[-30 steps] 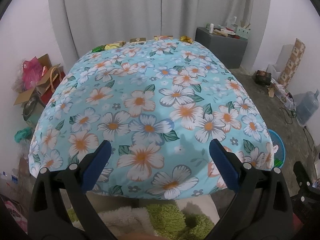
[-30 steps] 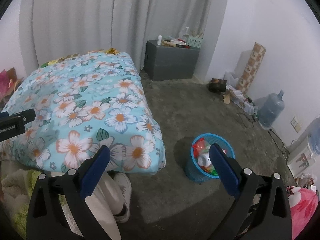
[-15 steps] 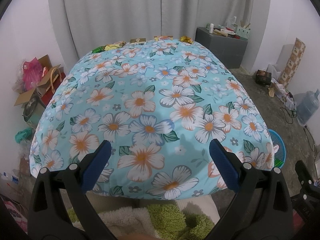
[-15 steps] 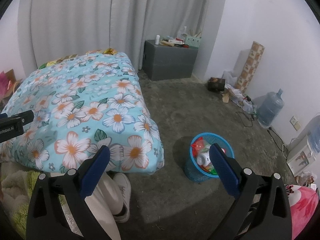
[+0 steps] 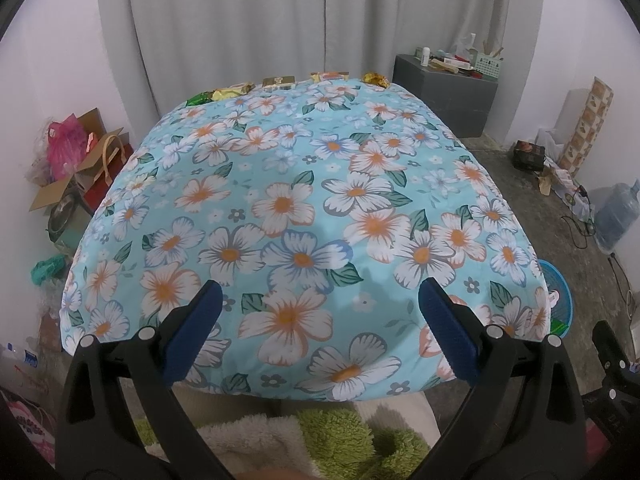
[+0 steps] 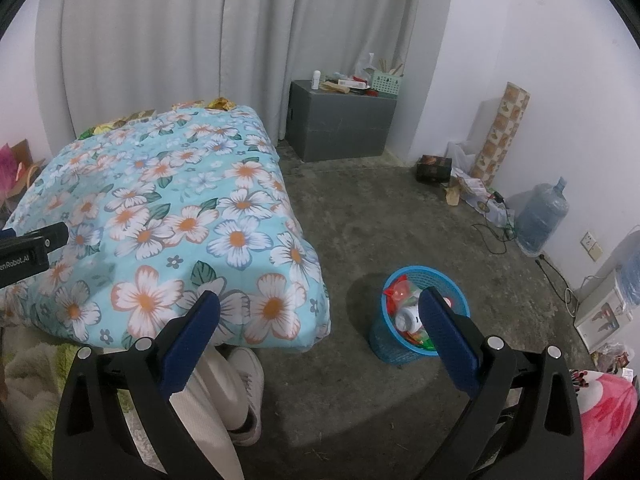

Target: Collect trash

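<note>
Several snack wrappers lie along the far edge of the floral bed cover (image 5: 304, 184): a green one (image 5: 199, 98), a yellow one (image 5: 233, 90), a brown box (image 5: 279, 80), an orange pack (image 5: 330, 75) and a gold wrapper (image 5: 375, 78). They also show in the right wrist view (image 6: 218, 103). My left gripper (image 5: 316, 300) is open and empty over the near end of the bed. My right gripper (image 6: 318, 312) is open and empty above the floor. A blue trash basket (image 6: 408, 350) holding trash stands on the floor right of the bed.
A grey cabinet (image 6: 340, 124) with clutter stands by the curtain. A water jug (image 6: 540, 216), cables and boxes line the right wall. Cardboard boxes and bags (image 5: 76, 168) sit left of the bed. A person's leg and shoe (image 6: 244, 384) are by the bed's corner.
The right wrist view has shifted slightly, with the bed and basket sitting a little lower and nearer. The left gripper has barely moved. Both grippers stay open.
</note>
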`<state>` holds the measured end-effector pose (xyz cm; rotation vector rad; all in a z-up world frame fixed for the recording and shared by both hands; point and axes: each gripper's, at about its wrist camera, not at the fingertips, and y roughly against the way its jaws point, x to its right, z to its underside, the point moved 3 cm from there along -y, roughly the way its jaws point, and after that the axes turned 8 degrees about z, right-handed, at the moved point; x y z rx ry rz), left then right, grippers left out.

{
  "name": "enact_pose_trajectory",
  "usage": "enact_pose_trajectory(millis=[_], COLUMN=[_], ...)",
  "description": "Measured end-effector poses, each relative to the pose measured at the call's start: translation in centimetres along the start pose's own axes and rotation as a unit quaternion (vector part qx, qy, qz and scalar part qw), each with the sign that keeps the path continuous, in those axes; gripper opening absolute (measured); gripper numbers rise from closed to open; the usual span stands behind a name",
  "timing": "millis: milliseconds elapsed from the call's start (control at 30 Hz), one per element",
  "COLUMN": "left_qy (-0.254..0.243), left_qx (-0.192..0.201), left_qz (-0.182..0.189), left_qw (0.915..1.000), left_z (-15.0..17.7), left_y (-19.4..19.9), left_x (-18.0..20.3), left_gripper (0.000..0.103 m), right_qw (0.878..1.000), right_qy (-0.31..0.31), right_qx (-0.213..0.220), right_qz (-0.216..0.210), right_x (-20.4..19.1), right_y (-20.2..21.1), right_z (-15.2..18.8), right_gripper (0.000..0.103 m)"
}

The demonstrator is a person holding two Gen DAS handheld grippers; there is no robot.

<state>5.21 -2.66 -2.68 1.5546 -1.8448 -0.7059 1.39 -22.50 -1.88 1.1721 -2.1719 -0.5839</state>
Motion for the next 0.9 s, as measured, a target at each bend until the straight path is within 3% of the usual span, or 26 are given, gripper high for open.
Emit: enact_pose_trajectory(millis=[900], left_qy=[-0.003], left_qx=[-0.003], left_qz=[-0.002], left_qw=[1.0], left_z=[0.49], left_y=[0.12], left_x=[-0.63], left_gripper=[0.094], right_qw=[1.0], right_qy=[-0.003], right_qx=[0.0], right_qz=[-0.001], right_x=[0.22], right_y=[-0.05], right_z=[0.02], right_gripper=[0.096])
